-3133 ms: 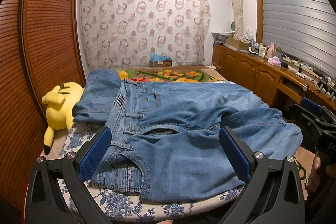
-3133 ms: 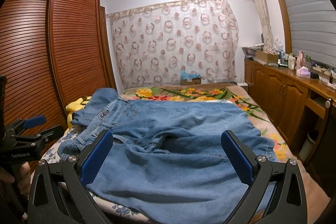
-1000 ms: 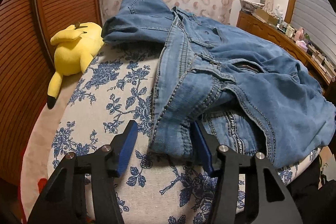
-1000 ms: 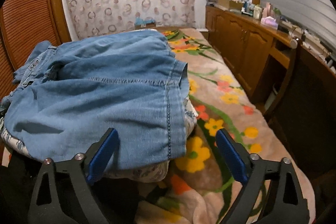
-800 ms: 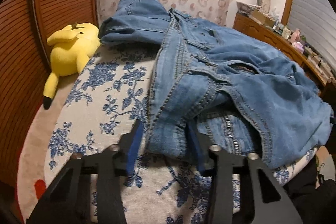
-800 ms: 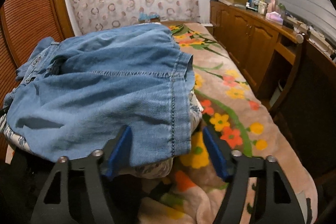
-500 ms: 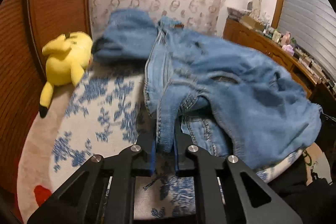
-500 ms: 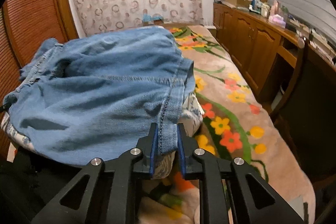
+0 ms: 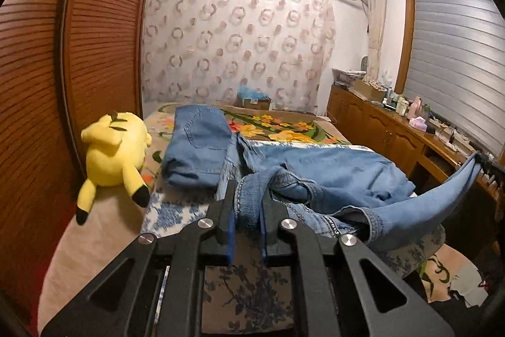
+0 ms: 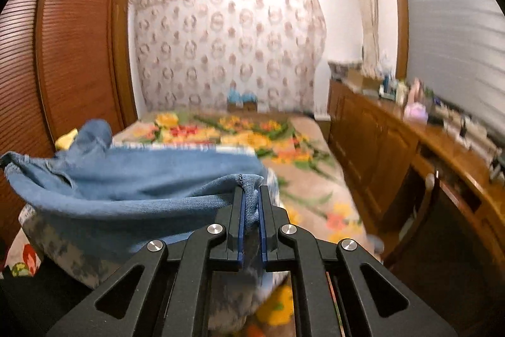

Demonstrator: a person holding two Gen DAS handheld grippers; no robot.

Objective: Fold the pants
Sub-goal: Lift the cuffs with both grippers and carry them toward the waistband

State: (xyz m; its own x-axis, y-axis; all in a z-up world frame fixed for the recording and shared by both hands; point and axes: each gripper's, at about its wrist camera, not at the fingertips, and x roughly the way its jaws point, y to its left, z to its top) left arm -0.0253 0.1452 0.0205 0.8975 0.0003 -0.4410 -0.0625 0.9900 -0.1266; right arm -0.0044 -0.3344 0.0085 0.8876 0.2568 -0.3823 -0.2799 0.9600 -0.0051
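Warm, fairly dim indoor light from overhead, no direct glare. Left wrist view sharp: yellow plush toy (image 9: 115, 149) and blue denim pants (image 9: 318, 176) crisp, soft shadow under the black gripper frame. Right wrist view motion-blurred: floral bedspread (image 10: 284, 141), brown wooden cabinets (image 10: 372, 131) and patterned curtain (image 10: 227, 46) smeared, only the blue-padded jaws sharp. Strong fisheye bending, black vignette in corners, slatted wooden wardrobe (image 9: 47, 68) curved.

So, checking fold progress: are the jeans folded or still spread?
Neither: jeans are bunched, near edge lifted between left gripper and right gripper.
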